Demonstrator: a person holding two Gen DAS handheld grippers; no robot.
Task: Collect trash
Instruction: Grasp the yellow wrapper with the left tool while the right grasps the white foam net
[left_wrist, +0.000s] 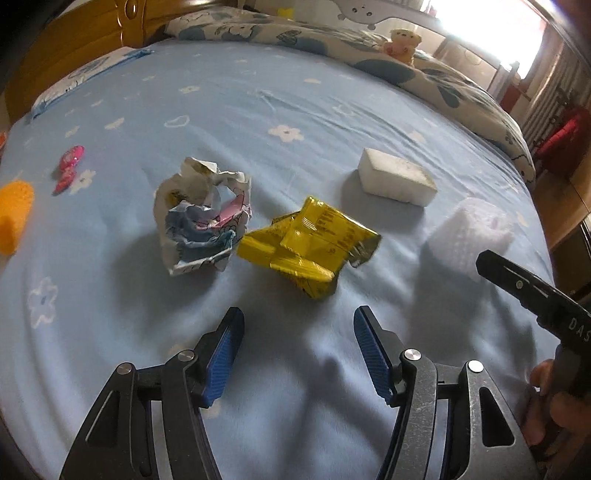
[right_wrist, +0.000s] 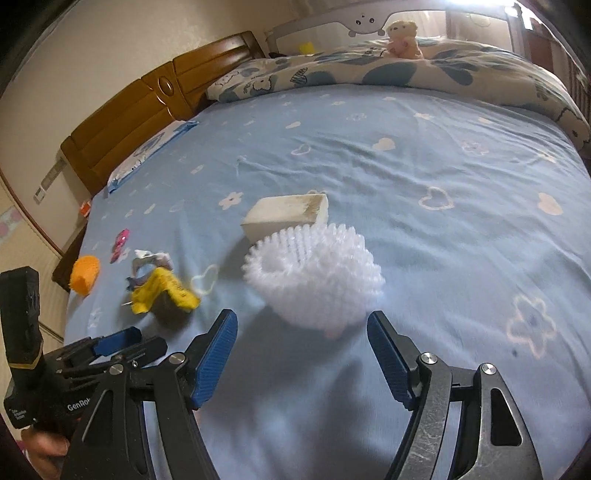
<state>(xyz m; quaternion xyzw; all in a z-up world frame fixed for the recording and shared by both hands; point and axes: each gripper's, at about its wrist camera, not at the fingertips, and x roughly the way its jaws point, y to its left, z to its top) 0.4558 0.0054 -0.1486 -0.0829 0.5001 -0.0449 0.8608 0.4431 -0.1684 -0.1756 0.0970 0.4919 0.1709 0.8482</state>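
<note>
On the light blue bed sheet (left_wrist: 295, 110) a yellow foil wrapper (left_wrist: 310, 243) lies just beyond my left gripper (left_wrist: 298, 312), which is open and empty. A crumpled printed paper (left_wrist: 203, 218) touches the wrapper's left side. To the right lie a white foam block (left_wrist: 397, 181) and a white foam net sleeve (left_wrist: 469, 232). My right gripper (right_wrist: 302, 315) is open, and the foam net sleeve (right_wrist: 314, 273) lies right in front of its tips. The foam block (right_wrist: 284, 216) sits behind the sleeve. The yellow wrapper (right_wrist: 162, 291) and the left gripper (right_wrist: 147, 339) show at the left.
A small pink wrapper (left_wrist: 68, 170) and an orange net sleeve (left_wrist: 13, 210) lie at the far left. A rolled patterned quilt (right_wrist: 406, 74) with a teddy bear (right_wrist: 402, 35) on it lines the far side. The wooden headboard (right_wrist: 140, 122) is at the left. A hand (left_wrist: 543, 406) holds the right gripper.
</note>
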